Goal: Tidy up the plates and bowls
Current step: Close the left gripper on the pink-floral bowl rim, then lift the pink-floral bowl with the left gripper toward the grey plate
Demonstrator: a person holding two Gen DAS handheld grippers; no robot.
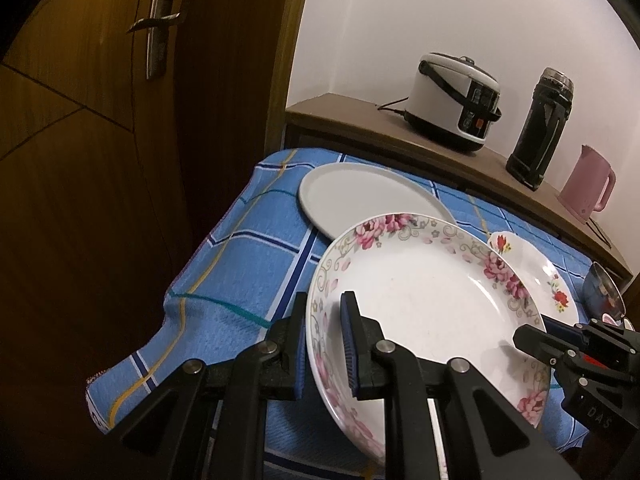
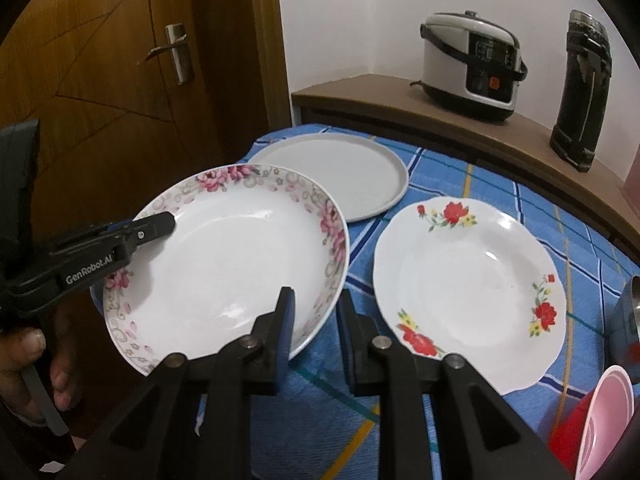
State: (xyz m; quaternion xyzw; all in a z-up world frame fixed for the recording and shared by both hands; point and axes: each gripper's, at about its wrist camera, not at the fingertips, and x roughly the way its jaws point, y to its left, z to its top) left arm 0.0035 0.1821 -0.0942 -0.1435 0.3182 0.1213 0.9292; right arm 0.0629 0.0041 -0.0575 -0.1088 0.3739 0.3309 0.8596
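Note:
A pink-flowered plate (image 1: 420, 292) is held above the blue checked cloth. My left gripper (image 1: 324, 312) is shut on its near rim. My right gripper (image 2: 314, 300) is shut on its opposite rim, with one finger inside the plate and one outside; it also shows in the left wrist view (image 1: 536, 334). The plate shows in the right wrist view (image 2: 228, 264), with the left gripper (image 2: 156, 226) on its left rim. A plain grey plate (image 2: 340, 176) lies behind it. A red-flowered plate (image 2: 468, 280) lies on the cloth to the right.
A steel bowl (image 2: 628, 320) and a pink and red cup (image 2: 600, 424) sit at the right edge. A wooden shelf (image 2: 360, 98) behind carries a rice cooker (image 2: 472, 60), a dark flask (image 2: 580, 92) and a pink kettle (image 1: 588, 186). A wooden door (image 2: 120, 80) stands left.

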